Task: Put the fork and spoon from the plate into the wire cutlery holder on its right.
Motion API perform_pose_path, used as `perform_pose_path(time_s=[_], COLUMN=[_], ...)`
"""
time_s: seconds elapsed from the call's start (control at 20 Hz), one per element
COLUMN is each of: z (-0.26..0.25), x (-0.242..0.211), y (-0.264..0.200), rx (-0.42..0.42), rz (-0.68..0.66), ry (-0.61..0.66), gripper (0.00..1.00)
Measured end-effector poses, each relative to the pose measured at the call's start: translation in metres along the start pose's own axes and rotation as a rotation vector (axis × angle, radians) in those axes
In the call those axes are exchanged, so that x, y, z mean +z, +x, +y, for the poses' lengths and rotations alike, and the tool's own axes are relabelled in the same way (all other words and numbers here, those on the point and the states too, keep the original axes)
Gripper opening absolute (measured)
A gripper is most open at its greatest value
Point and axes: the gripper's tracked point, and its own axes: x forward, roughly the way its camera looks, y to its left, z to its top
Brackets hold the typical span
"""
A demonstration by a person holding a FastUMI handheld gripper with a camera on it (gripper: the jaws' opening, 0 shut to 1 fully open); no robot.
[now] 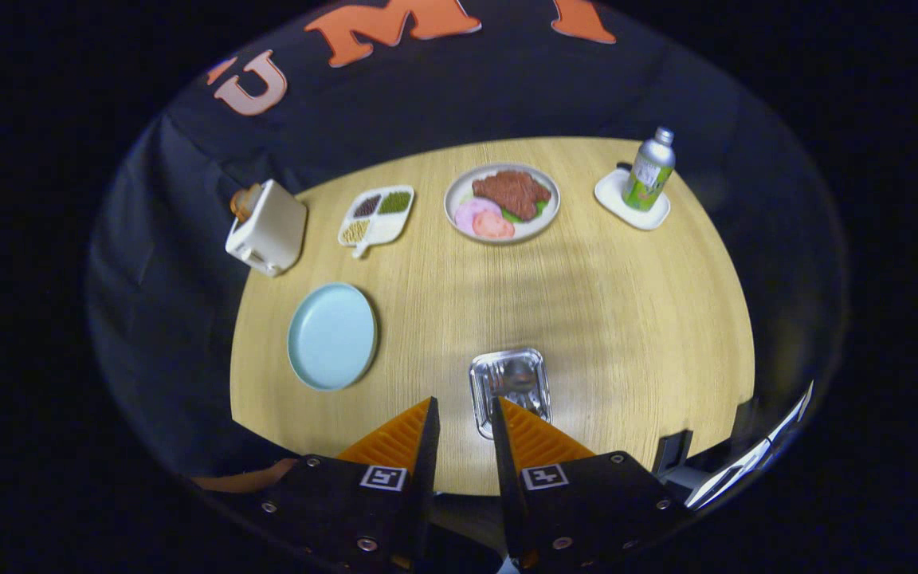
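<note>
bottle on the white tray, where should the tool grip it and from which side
Grip the bottle around its straight body, below the narrowing neck, coming from the near side: it stands upright on its white tray with open table before it. The tool, open, is at the wire holder.

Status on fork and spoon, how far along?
Looks nearly done: blue plate lies bare, and something metallic, likely cutlery, sits in the wire holder. The gripper hangs just above the holder, fingers slightly apart, holding nothing. Can't tell both pieces apart inside.
</note>
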Motion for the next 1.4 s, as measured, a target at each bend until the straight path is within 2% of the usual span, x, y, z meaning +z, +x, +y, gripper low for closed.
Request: perform_pose_path(time_s=[0.05, 0.1, 0.15, 0.2, 0.3, 0.4, 0.55, 0.75, 0.9, 1.4], z=[0.0, -0.001, -0.003, -0.003, -0.001, -0.004, -0.018, -0.019, -0.016, 0.008], x=[0.02, 0.038, 0.051, 0.068, 0.093, 0.118, 0.153, 0.18, 0.183, 0.193], y=[-0.011, -0.023, -0.034, -0.045, -0.065, -0.088, -0.127, -0.167, -0.187, -0.195], rx=[-0.002, -0.009, -0.014, -0.012, -0.002, -0.003, -0.058, -0.104, -0.117, -0.053], rz=[-0.092, -0.171, -0.238, -0.312, -0.449, -0.596, -0.836, -1.056, -1.138, -1.199], ry=[-0.016, -0.029, -0.035, -0.029, -0.008, -0.007, -0.055, -0.1, -0.14, -0.164], gripper=[0.42, 0.51, 0.56, 0.68, 0.78, 0.82, 0.83, 0.9, 0.92, 0.93])
